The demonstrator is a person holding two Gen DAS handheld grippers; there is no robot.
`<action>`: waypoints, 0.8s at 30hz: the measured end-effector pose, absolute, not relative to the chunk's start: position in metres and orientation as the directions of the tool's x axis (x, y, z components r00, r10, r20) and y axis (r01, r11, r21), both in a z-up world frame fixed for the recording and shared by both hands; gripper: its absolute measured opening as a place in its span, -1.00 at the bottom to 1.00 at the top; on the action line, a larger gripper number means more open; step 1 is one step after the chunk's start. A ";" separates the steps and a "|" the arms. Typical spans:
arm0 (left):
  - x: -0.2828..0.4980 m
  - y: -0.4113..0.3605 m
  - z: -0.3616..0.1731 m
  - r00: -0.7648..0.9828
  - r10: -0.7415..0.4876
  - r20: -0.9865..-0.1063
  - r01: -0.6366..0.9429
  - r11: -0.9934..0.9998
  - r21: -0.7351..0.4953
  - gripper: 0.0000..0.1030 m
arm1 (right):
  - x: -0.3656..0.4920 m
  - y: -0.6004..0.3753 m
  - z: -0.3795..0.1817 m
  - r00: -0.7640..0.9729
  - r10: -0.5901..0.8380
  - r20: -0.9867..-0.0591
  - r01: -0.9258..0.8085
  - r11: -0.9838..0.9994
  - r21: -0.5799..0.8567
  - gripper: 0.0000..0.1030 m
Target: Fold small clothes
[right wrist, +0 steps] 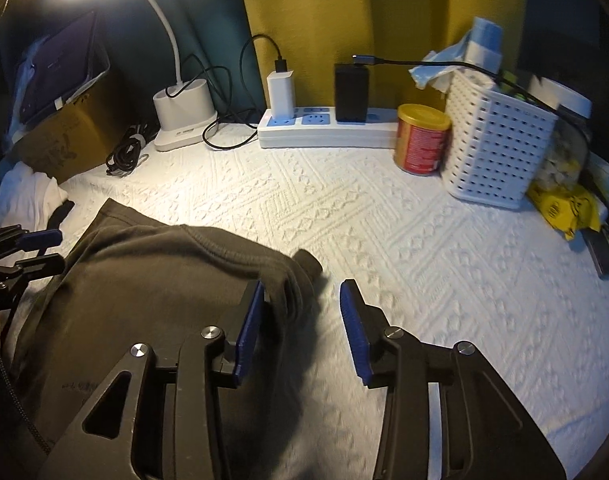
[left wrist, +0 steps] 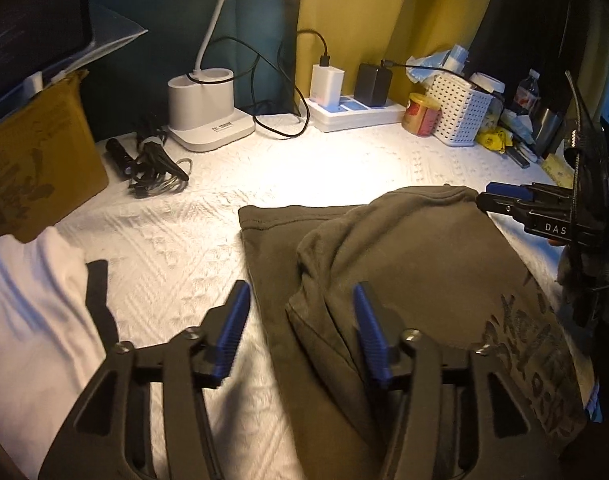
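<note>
A dark olive T-shirt (left wrist: 404,264) lies partly folded on the white textured cover (left wrist: 176,248), a dark print on its near right part. It also shows in the right wrist view (right wrist: 152,280). My left gripper (left wrist: 302,300) is open and empty, straddling the shirt's left edge. My right gripper (right wrist: 302,300) is open and empty at the shirt's right edge, where the fabric is bunched (right wrist: 300,276). The right gripper shows in the left wrist view (left wrist: 504,196) at the shirt's far right corner. The left gripper shows in the right wrist view (right wrist: 44,250) at the left.
A white garment (left wrist: 32,304) with a black strap (left wrist: 100,296) lies at the left, beside a brown cardboard box (left wrist: 32,160). Along the back stand a lamp base (left wrist: 204,108), coiled cables (left wrist: 152,160), a power strip (right wrist: 328,128), a red can (right wrist: 422,140) and a white basket (right wrist: 496,140).
</note>
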State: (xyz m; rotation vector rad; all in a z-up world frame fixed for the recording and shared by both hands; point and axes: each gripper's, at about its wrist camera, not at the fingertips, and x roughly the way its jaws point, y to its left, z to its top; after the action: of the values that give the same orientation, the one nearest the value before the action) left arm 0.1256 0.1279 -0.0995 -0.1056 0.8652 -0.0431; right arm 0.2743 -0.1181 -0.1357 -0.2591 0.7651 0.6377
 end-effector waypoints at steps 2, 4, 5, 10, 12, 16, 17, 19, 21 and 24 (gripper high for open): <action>0.120 0.129 -0.101 0.647 -0.075 -0.759 -0.018 0.993 -0.114 0.16 | 0.270 -0.125 -0.134 0.547 0.442 -0.711 -0.613 0.790 0.019 0.35; 0.116 0.130 -0.104 0.644 -0.077 -0.761 -0.030 0.991 -0.127 0.18 | 0.264 -0.130 -0.135 0.548 0.444 -0.709 -0.606 0.795 0.030 0.42; 0.114 0.133 -0.106 0.640 -0.077 -0.765 -0.042 0.990 -0.135 0.20 | 0.260 -0.133 -0.135 0.547 0.445 -0.709 -0.602 0.798 0.037 0.42; 0.108 0.141 -0.116 0.631 -0.058 -0.774 -0.085 0.986 -0.143 0.52 | 0.249 -0.144 -0.141 0.535 0.454 -0.713 -0.590 0.805 0.070 0.42; 0.110 0.142 -0.121 0.623 -0.066 -0.780 -0.087 0.984 -0.153 0.53 | 0.246 -0.148 -0.145 0.522 0.464 -0.715 -0.589 0.803 0.090 0.42; 0.120 0.136 -0.125 0.618 -0.107 -0.779 -0.058 0.982 -0.181 0.53 | 0.246 -0.153 -0.153 0.500 0.476 -0.724 -0.585 0.802 0.123 0.42; 0.124 0.133 -0.126 0.611 -0.112 -0.784 -0.050 0.982 -0.179 0.53 | 0.247 -0.154 -0.155 0.492 0.480 -0.726 -0.581 0.803 0.136 0.42; 0.130 0.126 -0.128 0.609 -0.113 -0.785 -0.036 0.985 -0.170 0.53 | 0.250 -0.155 -0.157 0.484 0.486 -0.728 -0.577 0.802 0.153 0.43; 0.136 0.120 -0.128 0.604 -0.131 -0.786 -0.011 0.985 -0.173 0.53 | 0.252 -0.155 -0.158 0.482 0.491 -0.726 -0.579 0.800 0.157 0.43; 0.144 0.106 -0.128 0.588 -0.151 -0.795 0.045 0.987 -0.154 0.53 | 0.257 -0.153 -0.159 0.473 0.499 -0.726 -0.585 0.794 0.165 0.43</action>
State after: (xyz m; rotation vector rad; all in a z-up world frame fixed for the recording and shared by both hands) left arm 0.1437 0.1059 -0.1284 -0.1215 0.9363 -0.1143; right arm 0.2566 -0.1528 -0.1594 -0.1108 0.8493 0.6647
